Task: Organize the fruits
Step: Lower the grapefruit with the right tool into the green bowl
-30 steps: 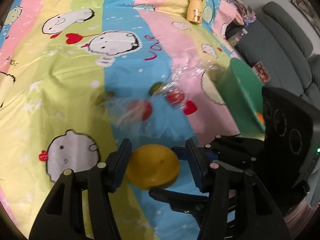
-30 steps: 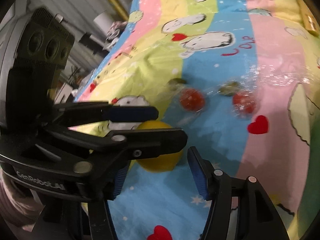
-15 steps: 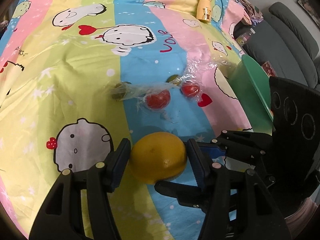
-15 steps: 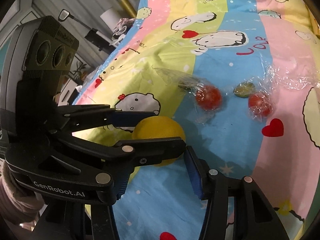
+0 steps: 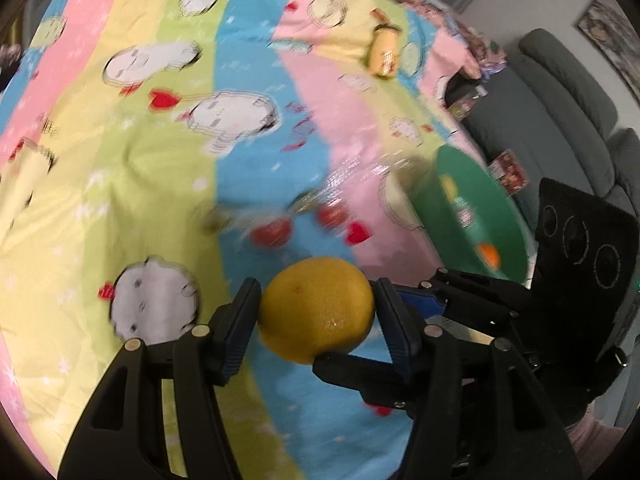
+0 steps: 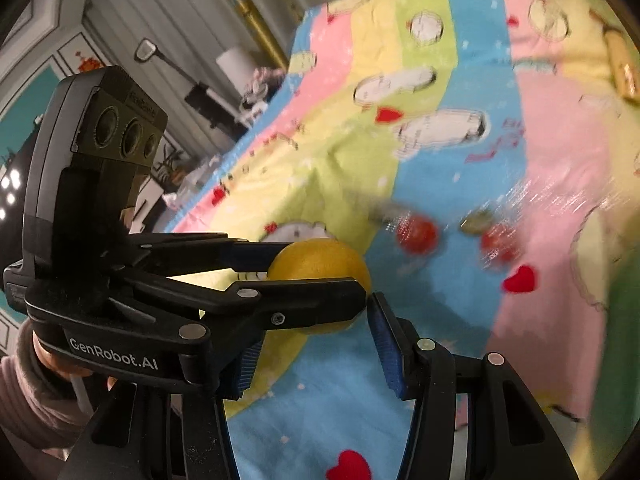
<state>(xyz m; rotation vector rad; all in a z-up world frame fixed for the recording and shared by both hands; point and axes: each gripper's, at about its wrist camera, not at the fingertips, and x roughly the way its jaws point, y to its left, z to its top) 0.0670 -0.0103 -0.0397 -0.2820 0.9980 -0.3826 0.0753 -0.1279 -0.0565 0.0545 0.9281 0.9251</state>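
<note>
The left gripper (image 5: pixel 316 312) has its two pads pressed against the sides of a large yellow citrus fruit (image 5: pixel 316 308), about half open around it, and the fruit sits clear of the striped cartoon bedsheet (image 5: pixel 160 160). The right gripper (image 6: pixel 316 344) comes in from the side; its jaws stand partly open and have just been closing. Its right pad is near the fruit's edge, its left pad is hidden behind the left gripper's finger, and I cannot tell whether either presses on the fruit. A sleeve and hand (image 6: pixel 44 360) hold the left gripper's handle. Beyond the fruit, two red tomatoes (image 5: pixel 272 232) lie on the sheet under crinkled clear plastic (image 5: pixel 352 176), with blurred greenish pieces beside them. To the right stands a green basin (image 5: pixel 472 208). Farther off, a yellow jar (image 5: pixel 384 50) lies on the sheet, and a grey sofa (image 5: pixel 560 92) stands past the edge.
</note>
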